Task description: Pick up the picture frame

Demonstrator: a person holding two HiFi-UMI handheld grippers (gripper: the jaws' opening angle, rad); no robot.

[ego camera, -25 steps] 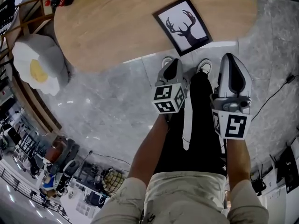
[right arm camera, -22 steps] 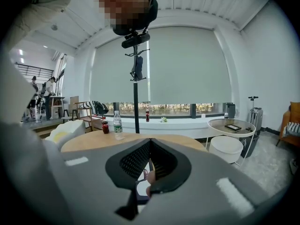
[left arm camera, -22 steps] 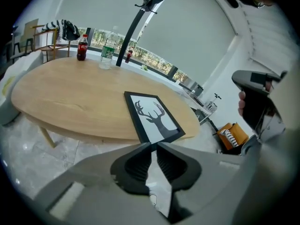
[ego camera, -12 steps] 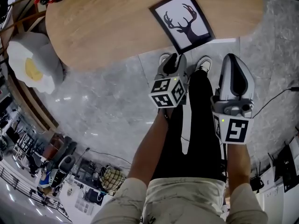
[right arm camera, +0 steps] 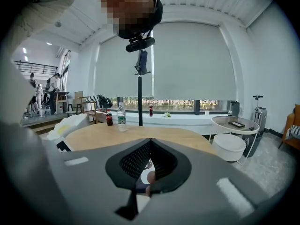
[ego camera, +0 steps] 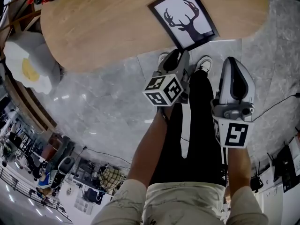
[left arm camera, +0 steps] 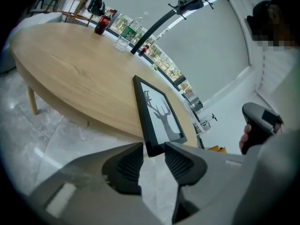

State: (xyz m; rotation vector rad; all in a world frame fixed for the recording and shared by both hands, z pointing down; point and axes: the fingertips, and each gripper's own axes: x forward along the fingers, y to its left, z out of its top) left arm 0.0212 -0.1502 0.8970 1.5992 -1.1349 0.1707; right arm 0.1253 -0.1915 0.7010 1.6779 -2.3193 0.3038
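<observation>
Found grey left gripper (left arm camera: pixel 153 154) nearer, jaws just opened wide with nothing between them, lined up short of the near corner of the black rectangular stag-print picture frame (ego camera: pixel 183 17) lying flat by the edge of the round wooden table (ego camera: pixel 103 27), long axis running away; grey right gripper (right arm camera: pixel 150 144) clenched empty.

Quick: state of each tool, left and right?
Left tool: open, jaws have just been opening; frame corner shows just beyond the gap, not gripped.
Right tool: shut, holding nothing.
</observation>
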